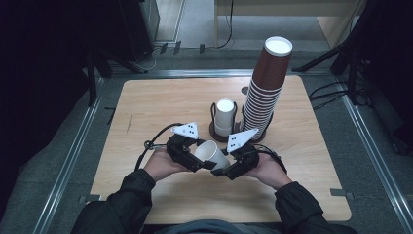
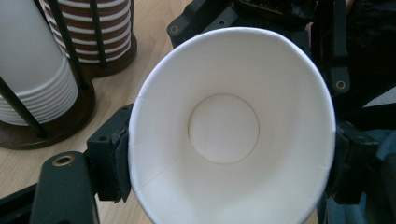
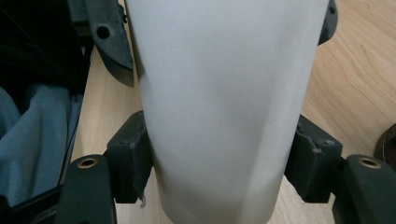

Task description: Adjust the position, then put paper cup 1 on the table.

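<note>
White paper cup [image 1: 212, 153] lies tilted above the wooden counter [image 1: 160, 105], held between both grippers. Left gripper [image 1: 191, 158] has its fingers [image 2: 112, 156] pressed on the cup's rim (mouth facing its camera); right gripper [image 1: 229, 168] clamps the cup's body. Racked white cups [image 1: 224, 117] and a brown stack [image 1: 267, 83] stand behind.

A lab-style recording bay

A small wooden tabletop [image 1: 160, 105] is set on grey carpet [image 1: 73, 195] and framed by metal rails [image 1: 68, 161]. Black stand legs [image 1: 321, 58] and loose cables [image 1: 326, 90] are seen around it, dark equipment [image 1: 131, 24] is placed at the back, and the surroundings are left unlit.
</note>
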A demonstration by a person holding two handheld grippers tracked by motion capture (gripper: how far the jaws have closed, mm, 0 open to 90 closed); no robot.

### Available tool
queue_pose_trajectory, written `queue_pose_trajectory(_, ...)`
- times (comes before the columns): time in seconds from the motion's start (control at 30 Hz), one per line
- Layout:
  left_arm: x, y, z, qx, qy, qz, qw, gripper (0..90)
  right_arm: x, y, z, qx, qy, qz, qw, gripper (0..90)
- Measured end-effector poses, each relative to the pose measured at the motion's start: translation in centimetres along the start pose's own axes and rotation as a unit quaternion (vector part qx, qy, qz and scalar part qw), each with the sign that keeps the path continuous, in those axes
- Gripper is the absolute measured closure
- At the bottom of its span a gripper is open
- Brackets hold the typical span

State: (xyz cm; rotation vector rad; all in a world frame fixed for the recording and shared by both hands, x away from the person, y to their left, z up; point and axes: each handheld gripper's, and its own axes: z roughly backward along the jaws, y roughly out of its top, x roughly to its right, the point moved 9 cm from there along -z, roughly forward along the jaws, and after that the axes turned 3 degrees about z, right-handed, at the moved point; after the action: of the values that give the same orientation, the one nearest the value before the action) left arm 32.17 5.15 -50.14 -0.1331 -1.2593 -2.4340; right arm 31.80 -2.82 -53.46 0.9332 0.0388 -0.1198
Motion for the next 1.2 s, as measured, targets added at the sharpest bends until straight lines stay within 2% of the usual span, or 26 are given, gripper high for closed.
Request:
queue_pose_trajectory(0.13, -0.1, 0.0, 0.0, -0.004, 0.006, -0.006, 1.0, 21.4, 0.1, -0.1, -0.1, -0.004, -0.009, 0.006, 0.9999, 32.1)
queue_pose_trajectory(0.23, -0.2, -0.1, 0.1, -0.009, 0.005, -0.001, 0.9999, 21.4, 0.2, -0.1, -0.2, -0.007, -0.017, 0.001, 0.9998, 27.3)
queue_pose_trajectory(0.33, -0.4, -0.2, 0.2, -0.013, 0.01, 0.001, 0.9999, 21.4, 0.4, -0.4, -0.3, -0.021, -0.024, -0.001, 0.9995, 24.7)
queue_pose_trajectory(0.6, -1.2, -0.7, 1.0, -0.021, 0.017, 0.013, 0.9995, 21.3, 0.6, -1.0, -0.4, -0.035, -0.023, -0.022, 0.9989, 20.5)
queue_pose_trajectory(0.67, -1.5, -0.8, 1.1, -0.025, 0.03, 0.011, 0.9992, 21.3, 0.6, -1.0, -0.3, -0.035, -0.025, -0.023, 0.9988, 20.1)
queue_pose_trajectory(0.77, -1.8, -1.0, 1.4, -0.029, 0.034, 0.012, 0.9989, 21.3, 0.6, -1.1, -0.2, -0.035, -0.029, -0.026, 0.9986, 19.2)
queue_pose_trajectory(0.8, -1.9, -1.0, 1.4, -0.03, 0.034, 0.014, 0.9989, 21.3, 0.7, -1.2, -0.1, -0.035, -0.038, -0.025, 0.9983, 18.8)
queue_pose_trajectory(0.87, -2.3, -1.1, 1.7, -0.031, 0.048, 0.02, 0.9981, 21.3, 0.8, -1.2, 0.0, -0.037, -0.046, -0.027, 0.9979, 18.8)
queue_pose_trajectory(0.93, -2.4, -1.0, 2.0, -0.027, 0.045, 0.029, 0.9982, 21.4, 0.8, -1.2, 0.2, -0.034, -0.053, -0.03, 0.9976, 18.7)
queue_pose_trajectory(1.2, -3.0, -1.5, 2.7, -0.032, 0.053, 0.033, 0.9975, 21.4, 1.0, -1.5, 0.8, -0.036, -0.076, -0.057, 0.9948, 18.4)
